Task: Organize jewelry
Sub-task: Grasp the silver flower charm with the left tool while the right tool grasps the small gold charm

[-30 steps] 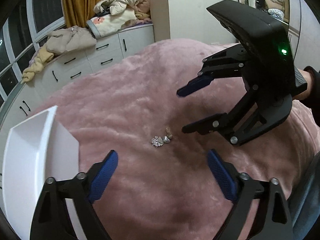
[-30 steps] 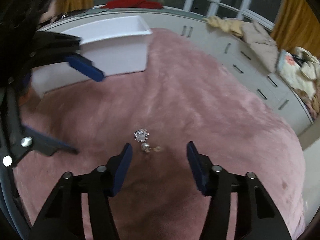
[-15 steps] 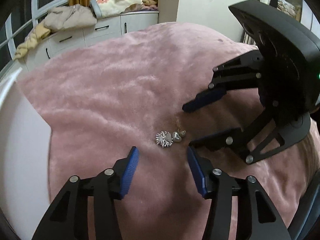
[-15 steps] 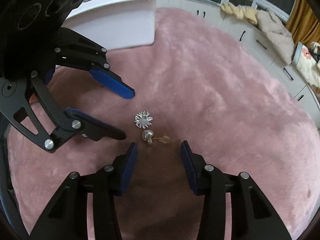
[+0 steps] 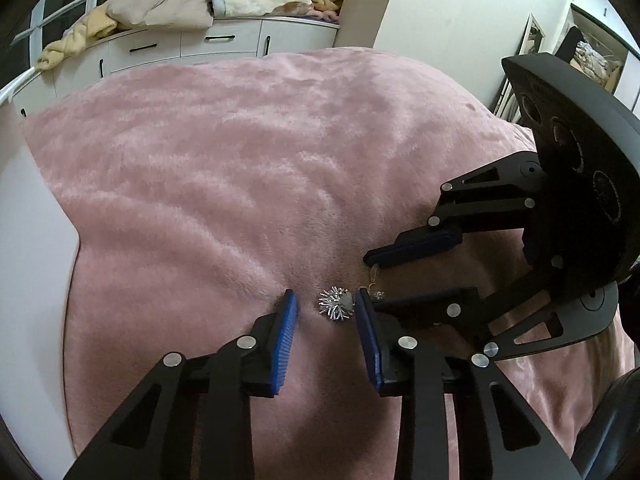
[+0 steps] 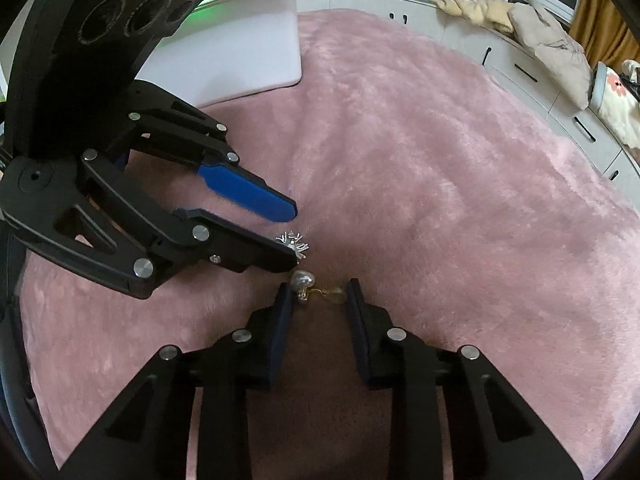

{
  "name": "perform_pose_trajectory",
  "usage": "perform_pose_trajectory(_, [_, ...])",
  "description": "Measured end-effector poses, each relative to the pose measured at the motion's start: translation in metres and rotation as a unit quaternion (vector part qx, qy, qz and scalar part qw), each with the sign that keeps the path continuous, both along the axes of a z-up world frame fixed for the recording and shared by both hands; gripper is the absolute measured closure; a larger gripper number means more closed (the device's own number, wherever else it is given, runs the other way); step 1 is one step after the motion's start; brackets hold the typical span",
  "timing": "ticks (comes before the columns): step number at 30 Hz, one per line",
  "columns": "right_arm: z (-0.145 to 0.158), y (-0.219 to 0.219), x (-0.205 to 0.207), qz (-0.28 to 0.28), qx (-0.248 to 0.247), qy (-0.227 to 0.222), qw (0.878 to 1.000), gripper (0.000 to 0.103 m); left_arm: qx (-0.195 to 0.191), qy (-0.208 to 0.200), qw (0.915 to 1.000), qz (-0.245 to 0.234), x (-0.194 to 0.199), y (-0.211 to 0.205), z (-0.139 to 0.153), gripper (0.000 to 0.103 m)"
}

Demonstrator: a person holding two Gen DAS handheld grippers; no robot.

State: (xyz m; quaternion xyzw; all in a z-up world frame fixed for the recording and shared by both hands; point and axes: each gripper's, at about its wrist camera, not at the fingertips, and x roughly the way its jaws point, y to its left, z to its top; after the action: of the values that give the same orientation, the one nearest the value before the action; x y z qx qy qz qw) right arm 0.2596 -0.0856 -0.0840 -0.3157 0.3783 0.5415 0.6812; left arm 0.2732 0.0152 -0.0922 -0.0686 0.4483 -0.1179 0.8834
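Left tongs (image 5: 326, 304): my jaws have just been closing and stand narrow on either side of the silver spiky brooch (image 5: 335, 304); the right pad is at its edge, the left pad is still apart from it, so nothing is gripped.
Right tongs (image 6: 316, 292): my jaws have also just been closing; the silver heart charm (image 6: 302, 280) and its gold hook piece (image 6: 334, 294) lie between the tips, and I cannot tell whether the pads touch them.
Jewelry: all three pieces lie close together on the pink blanket (image 5: 240, 160), low and centre in both views.
White tray (image 6: 256, 48): upper left of the right wrist view, well apart from the jewelry.
Cabinets (image 5: 192, 46): white drawers along the top of the left wrist view, with piled clothes (image 5: 160, 4) on them.
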Motion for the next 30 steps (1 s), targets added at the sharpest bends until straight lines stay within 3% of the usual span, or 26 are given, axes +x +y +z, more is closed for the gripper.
perform_pose_trajectory(6, [-0.001,0.001,0.002,0.002,0.0,-0.005,1.0,0.078,-0.012,0.003,0.9999,0.001,0.002,0.001,-0.001,0.081])
perform_pose_trajectory(17, [0.004,-0.006,-0.008,-0.006,0.009,-0.009,1.0,0.078,-0.012,0.009,0.9999,0.0,-0.007,0.002,0.005,0.082])
perform_pose_trajectory(25, [0.014,-0.011,-0.012,-0.014,0.022,-0.003,1.0,0.078,0.022,0.001,0.9997,-0.013,-0.023,-0.003,0.019,0.082])
perform_pose_trajectory(30, [0.022,-0.018,-0.017,-0.024,0.033,0.004,0.999,0.078,0.01,-0.002,0.9999,-0.008,-0.036,0.001,0.03,0.082])
